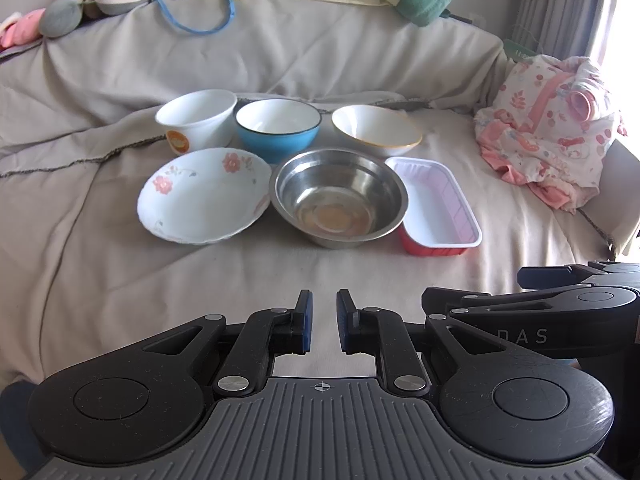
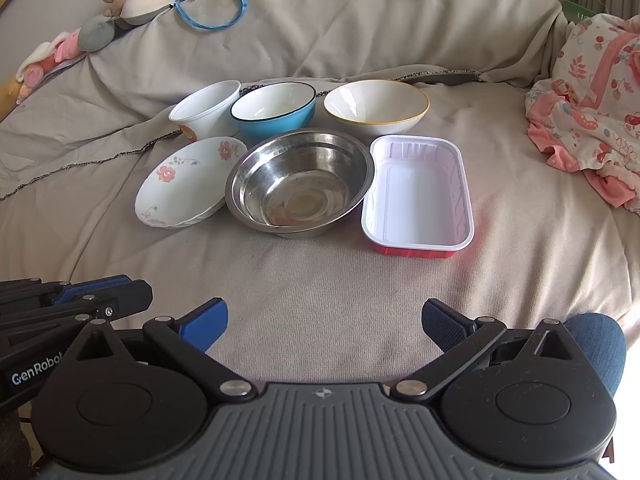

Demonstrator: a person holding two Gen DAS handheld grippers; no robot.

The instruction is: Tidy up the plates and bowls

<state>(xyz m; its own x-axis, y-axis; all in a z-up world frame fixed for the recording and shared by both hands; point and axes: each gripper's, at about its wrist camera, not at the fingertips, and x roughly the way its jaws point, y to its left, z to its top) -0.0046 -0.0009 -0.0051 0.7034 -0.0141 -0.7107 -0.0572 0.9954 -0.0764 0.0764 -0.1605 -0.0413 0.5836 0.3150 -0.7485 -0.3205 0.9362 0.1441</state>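
Nearest, the left gripper (image 1: pixel 323 322) has its jaws nearly closed on nothing; the right gripper (image 2: pixel 324 322) gapes wide, also empty. Beyond, on the grey bedspread (image 2: pixel 320 288), sit the steel bowl (image 2: pixel 298 184), the floral plate (image 1: pixel 202 196) and the red tray (image 2: pixel 418 196). Only the right view shows a denim knee (image 2: pixel 596 344).

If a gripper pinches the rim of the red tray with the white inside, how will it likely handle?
The red tray looks like thin formed foil or plastic, so probably very light, and its rim may flex or dent under a pinch. Sitting on soft bedding, it would likely slide or tilt if pushed rather than hold still.
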